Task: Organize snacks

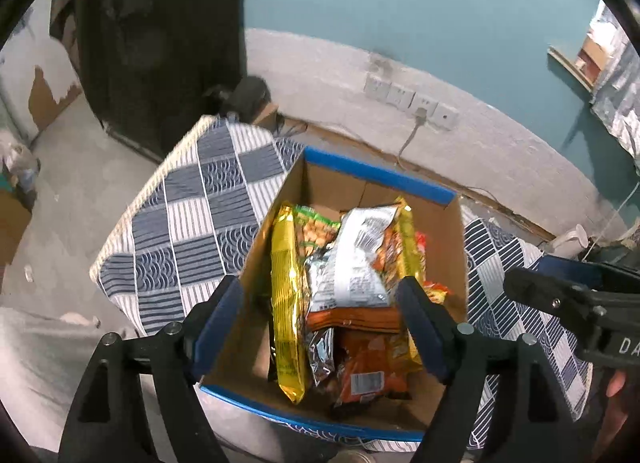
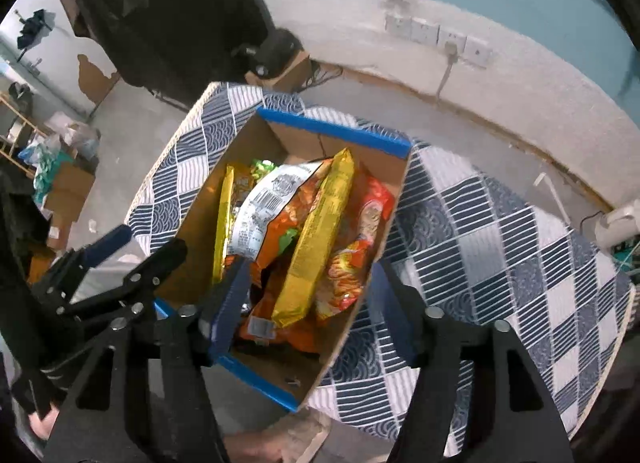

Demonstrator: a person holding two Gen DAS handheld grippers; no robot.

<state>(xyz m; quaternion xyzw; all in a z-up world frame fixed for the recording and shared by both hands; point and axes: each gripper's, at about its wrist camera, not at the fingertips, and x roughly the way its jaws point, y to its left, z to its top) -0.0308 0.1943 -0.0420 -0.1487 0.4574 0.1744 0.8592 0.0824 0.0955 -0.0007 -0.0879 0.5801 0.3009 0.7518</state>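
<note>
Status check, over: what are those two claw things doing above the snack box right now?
Left gripper open, holding nothing. Right gripper open, holding nothing. Snack packets standing inside cardboard box on checked cloth. Nothing blocking the box.

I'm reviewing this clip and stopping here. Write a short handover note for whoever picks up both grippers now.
Left gripper: open, nothing held, above the near left part of the cardboard box.
Right gripper: open, nothing held, its fingers either side of the box's right wall.
Snacks: packets stand packed in the box on the checked cloth, among them a yellow packet, a white-backed packet and a red packet.
Done: every packet in view is in the box.
Left: no loose packets show on the cloth; check outside the views, and perhaps straighten the leaning packets.
</note>
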